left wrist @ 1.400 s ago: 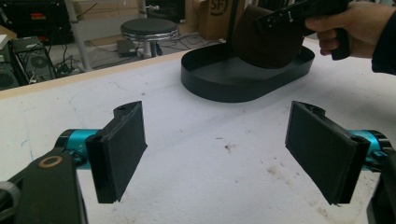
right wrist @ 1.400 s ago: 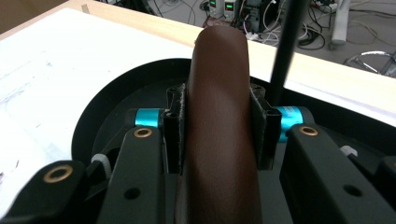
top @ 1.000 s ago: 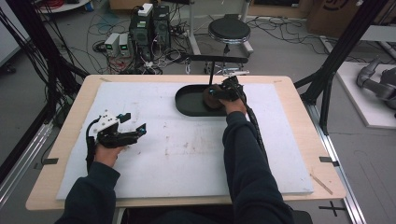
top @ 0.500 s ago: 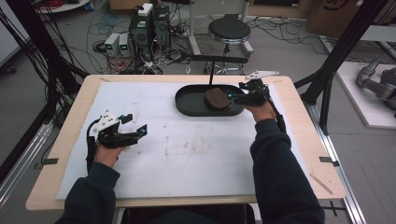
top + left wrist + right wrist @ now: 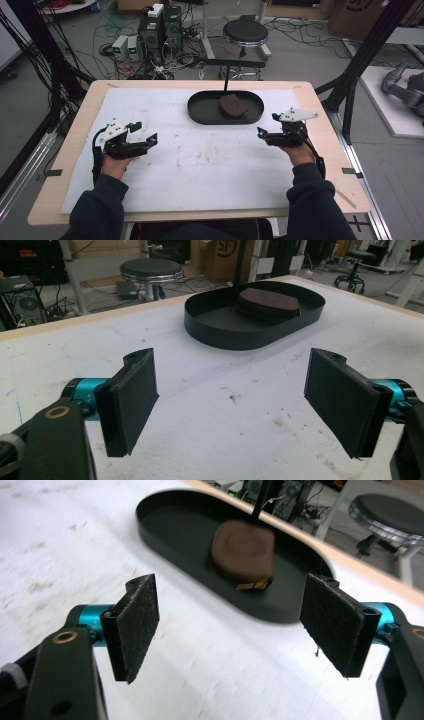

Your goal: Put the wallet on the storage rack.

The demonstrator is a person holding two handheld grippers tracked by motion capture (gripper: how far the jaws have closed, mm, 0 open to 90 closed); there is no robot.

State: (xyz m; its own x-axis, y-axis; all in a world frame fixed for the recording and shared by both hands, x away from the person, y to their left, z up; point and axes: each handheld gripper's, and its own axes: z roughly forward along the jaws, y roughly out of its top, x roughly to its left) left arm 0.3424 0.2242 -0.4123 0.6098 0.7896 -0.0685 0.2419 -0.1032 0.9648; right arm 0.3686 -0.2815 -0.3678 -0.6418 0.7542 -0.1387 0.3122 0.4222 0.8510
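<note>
Since the earlier high views, the right gripper (image 5: 272, 127) has drawn back from the tray toward the right edge of the table, its jaws having just been opening with nothing between them, and the brown pad has been left lying in the tray.

Largest first: the table (image 5: 325, 105) carries a stained white mat (image 5: 210, 165) over most of its top. Near the far edge, a little right of centre, sits the oval black tray (image 5: 200, 107). The brown pad (image 5: 233, 106) lies inside it, toward the right half, flat on the floor of the tray; from the left gripper view it may be a stack of thin discs (image 5: 268, 302) rather than one piece, though the angle is too low to be sure. In the right gripper view a small tan tab shows at its near edge.

The left gripper (image 5: 145, 135) rests near the left edge of the mat, jaws spread wide and empty. The right gripper's jaws also stand wide apart, gripping nothing.

Risks from here seem slight. If either hand swings back toward the far edge carelessly, a jaw could clip the low tray wall and slide the tray. A trailing cable could also drag across the mat and catch the tray's rim.
</note>
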